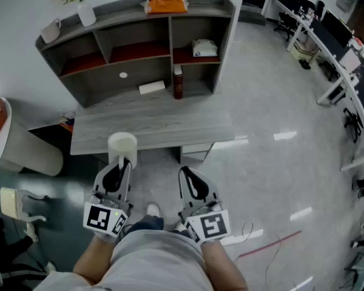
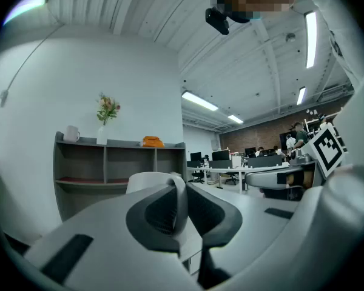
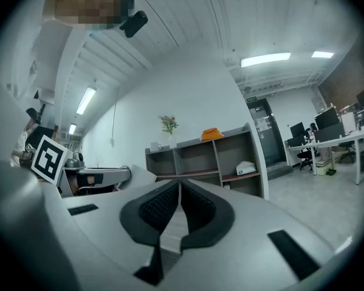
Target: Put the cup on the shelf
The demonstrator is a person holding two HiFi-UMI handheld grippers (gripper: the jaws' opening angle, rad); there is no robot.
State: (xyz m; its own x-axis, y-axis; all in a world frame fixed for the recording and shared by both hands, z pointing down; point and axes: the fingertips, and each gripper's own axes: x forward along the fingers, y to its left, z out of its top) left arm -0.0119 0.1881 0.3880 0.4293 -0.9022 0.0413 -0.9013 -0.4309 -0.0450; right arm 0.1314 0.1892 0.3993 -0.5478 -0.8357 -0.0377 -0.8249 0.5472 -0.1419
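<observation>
A white cup (image 1: 122, 143) hangs over the front edge of the grey desk (image 1: 170, 123). My left gripper (image 1: 124, 162) is shut on its rim. In the left gripper view the cup (image 2: 148, 183) has its wall pinched between the dark pads (image 2: 164, 214). My right gripper (image 1: 187, 173) is beside it over the floor, shut with nothing in it; its pads (image 3: 164, 208) meet in the right gripper view. The grey shelf unit (image 1: 170, 22) stands at the back of the desk, well beyond both grippers, and also shows ahead as the shelf (image 2: 109, 162) and the shelf (image 3: 200, 162).
On the shelf's top are a white mug (image 1: 50, 31), a vase with flowers (image 1: 85, 11) and an orange thing (image 1: 167, 2). A red bottle (image 1: 178, 82) and a white box (image 1: 151, 87) stand on the desk. A white bin (image 1: 18, 144) is at the left; office desks (image 1: 327, 35) at the right.
</observation>
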